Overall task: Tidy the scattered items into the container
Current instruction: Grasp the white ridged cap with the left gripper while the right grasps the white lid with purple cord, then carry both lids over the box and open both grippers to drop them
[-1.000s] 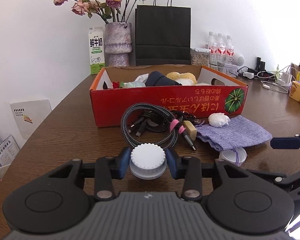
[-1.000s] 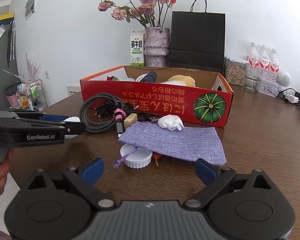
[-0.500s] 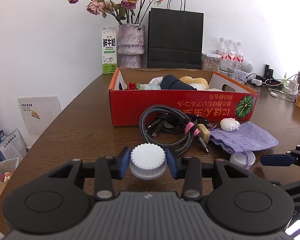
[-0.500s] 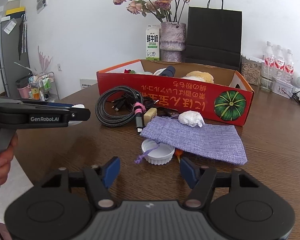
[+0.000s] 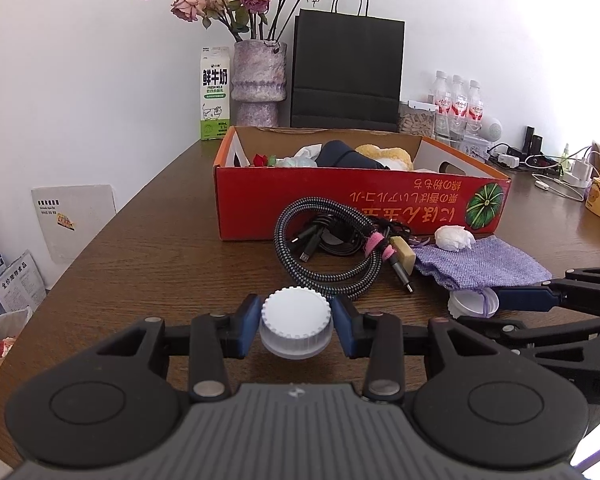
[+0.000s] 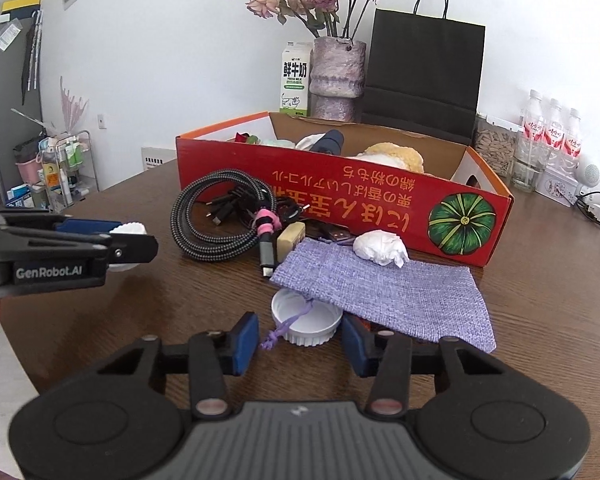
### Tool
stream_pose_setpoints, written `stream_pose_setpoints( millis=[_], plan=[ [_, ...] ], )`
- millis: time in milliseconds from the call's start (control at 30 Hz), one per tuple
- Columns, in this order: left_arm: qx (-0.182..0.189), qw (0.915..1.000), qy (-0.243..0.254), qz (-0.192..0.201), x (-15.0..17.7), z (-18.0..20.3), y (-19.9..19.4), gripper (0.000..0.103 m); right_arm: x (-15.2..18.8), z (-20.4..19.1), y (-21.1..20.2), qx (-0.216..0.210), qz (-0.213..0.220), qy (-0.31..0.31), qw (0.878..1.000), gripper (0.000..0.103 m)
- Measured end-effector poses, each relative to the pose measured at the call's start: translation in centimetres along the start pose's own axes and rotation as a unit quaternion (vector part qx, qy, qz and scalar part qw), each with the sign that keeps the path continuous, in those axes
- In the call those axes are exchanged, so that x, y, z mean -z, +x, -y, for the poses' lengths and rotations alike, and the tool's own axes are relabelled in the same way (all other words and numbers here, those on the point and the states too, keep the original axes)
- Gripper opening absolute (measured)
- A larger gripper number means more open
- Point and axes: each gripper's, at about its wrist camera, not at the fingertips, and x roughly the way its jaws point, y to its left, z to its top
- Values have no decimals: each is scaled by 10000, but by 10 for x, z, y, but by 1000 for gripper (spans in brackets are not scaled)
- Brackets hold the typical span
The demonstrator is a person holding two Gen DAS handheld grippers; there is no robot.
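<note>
sitting top-up between the blue pads of the left gripper [image 5: 296, 330], a white ribbed screw cap [image 5: 296, 326] is clamped above the near edge of the brown wooden table [image 5: 148, 256]. the right gripper [image 6: 300, 340] stands open around a second white cap [image 6: 306, 320] lying hollow-side up, half under a purple woven pouch [image 6: 384, 292] that stretches left to right. behind lie a coiled braided cable [image 6: 220, 216], a red cardboard box [image 6: 380, 204], a vase of dried roses [image 6: 336, 76], and a white wall.

The dark wooden counter [image 6: 540, 280] carries a red box [image 6: 340, 200] at 12 o'clock, with coiled cables [image 6: 220, 216], a purple pouch [image 6: 384, 292] and a white lid [image 6: 306, 320] before it.
</note>
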Motion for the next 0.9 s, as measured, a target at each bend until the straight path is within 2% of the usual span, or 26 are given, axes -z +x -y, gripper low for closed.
stream_pose_setpoints(
  millis=[167,233,333,900],
  plan=[
    [5,10000,-17,-27,1,-1,1,41,-5,-1,6,111,-21,-48,9999,45],
    [5,10000,-25,-32,2,-2,1,41,-6,-2,7,102,-10,-92,9999,39],
    [0,10000,-44,-24,1,-3,0,41,-4,-3,3,59,6,-86,9999,39],
    [145,9999,79,46,-6,9,-5,41,-18,8,-35,4,595,72,9982,39]
  ],
)
